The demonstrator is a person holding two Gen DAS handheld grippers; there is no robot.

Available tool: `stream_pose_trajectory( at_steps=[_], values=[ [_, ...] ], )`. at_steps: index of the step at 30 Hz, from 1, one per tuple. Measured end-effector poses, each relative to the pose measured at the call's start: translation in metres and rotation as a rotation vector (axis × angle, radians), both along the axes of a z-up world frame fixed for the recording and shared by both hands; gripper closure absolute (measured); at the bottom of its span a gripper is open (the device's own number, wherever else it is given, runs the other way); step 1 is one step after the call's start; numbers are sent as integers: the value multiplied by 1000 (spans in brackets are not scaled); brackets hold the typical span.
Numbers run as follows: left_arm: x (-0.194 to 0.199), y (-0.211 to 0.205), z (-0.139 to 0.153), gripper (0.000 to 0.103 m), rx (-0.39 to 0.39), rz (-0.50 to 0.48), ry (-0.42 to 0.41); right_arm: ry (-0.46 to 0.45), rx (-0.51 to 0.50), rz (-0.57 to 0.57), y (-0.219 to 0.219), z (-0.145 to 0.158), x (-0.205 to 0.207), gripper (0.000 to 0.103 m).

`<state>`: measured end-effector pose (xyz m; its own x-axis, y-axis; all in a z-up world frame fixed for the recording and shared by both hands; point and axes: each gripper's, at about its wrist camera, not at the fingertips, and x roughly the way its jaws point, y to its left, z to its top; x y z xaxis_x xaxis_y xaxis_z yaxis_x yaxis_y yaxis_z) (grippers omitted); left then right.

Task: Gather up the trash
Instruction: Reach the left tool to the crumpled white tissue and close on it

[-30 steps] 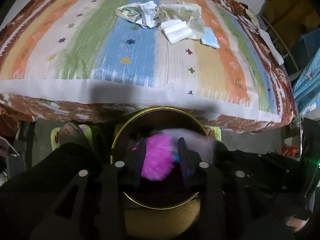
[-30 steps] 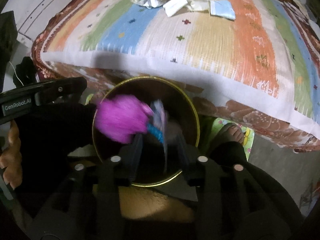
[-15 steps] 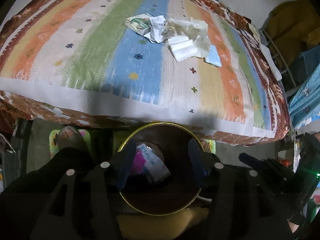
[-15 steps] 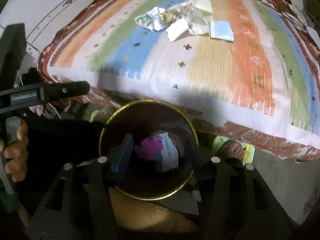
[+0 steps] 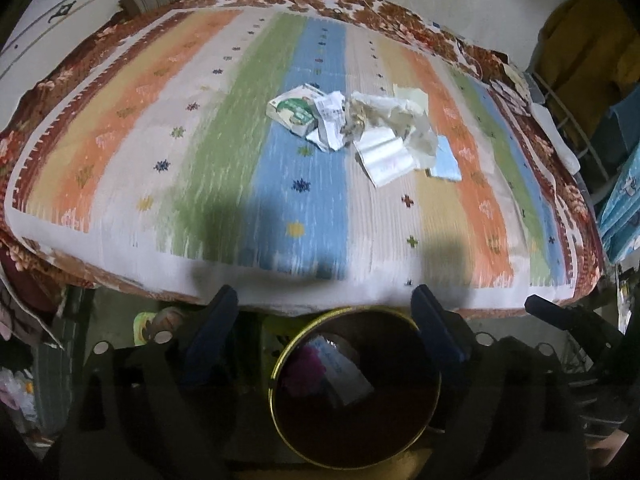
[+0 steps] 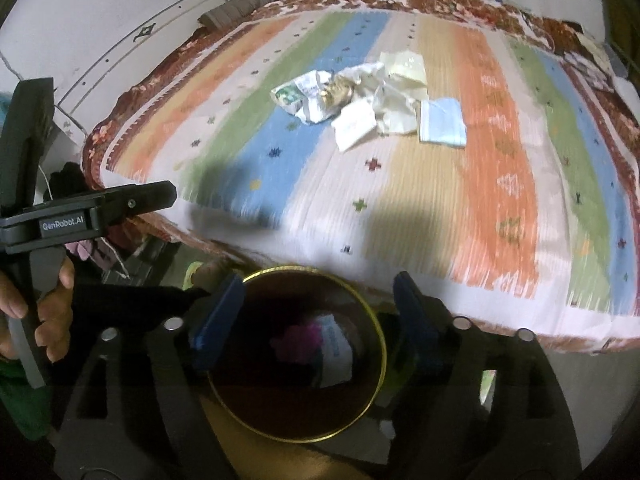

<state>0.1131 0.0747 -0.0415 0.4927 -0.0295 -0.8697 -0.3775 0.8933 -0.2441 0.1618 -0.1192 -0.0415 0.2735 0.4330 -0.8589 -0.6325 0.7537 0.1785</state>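
A round gold-rimmed bin (image 5: 276, 364) stands on the floor below the bed edge; it also shows in the right wrist view (image 6: 382, 344). Inside lie a pink fluffy ball (image 5: 304, 364) and a white wrapper (image 5: 344, 376). A heap of crumpled paper trash (image 5: 360, 128) lies in the middle of the striped bedspread (image 5: 160, 140), with a green-printed carton (image 5: 292, 110) at its left and a light blue packet (image 5: 446, 164) at its right. The heap also shows in the right wrist view (image 6: 360, 96). My left gripper (image 5: 326, 312) and right gripper (image 6: 320, 300) are both open and empty above the bin.
The left gripper's body, held in a hand, shows at the left of the right wrist view (image 6: 88, 216). A foot in a sandal (image 5: 160, 320) stands left of the bin. Yellow cloth (image 5: 580, 40) and blue fabric (image 5: 620, 208) are at the right of the bed.
The pink ball and wrapper dropped from the grippers into the bin. Both grippers opened wide and rose, so more of the bed and the trash heap is in view.
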Motion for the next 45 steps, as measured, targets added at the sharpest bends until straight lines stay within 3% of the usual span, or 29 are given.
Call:
stream_pose_trajectory(
  at_steps=[2, 9, 12, 19, 29, 38, 45],
  values=[
    [5, 0, 3, 6, 15, 1, -15, -19, 5, -2, 3, 4, 5, 25],
    [33, -1, 12, 6, 112, -37, -31, -36, 20, 25, 16, 8, 17, 9],
    [43, 6, 14, 6, 125, -29, -44, -43, 34, 26, 19, 12, 22, 9],
    [71, 30, 5, 6, 35, -7, -44, -34, 59, -2, 20, 14, 39, 9],
    [117, 39, -9, 6, 25, -83, -46, -9, 89, -30, 28, 4, 72, 9],
    [145, 44, -5, 6, -2, -148, -123, 3, 112, -28, 41, -13, 101, 9],
    [171, 42, -15, 9, -3, -228, -100, -14, 123, -12, 55, -28, 120, 9]
  ],
)
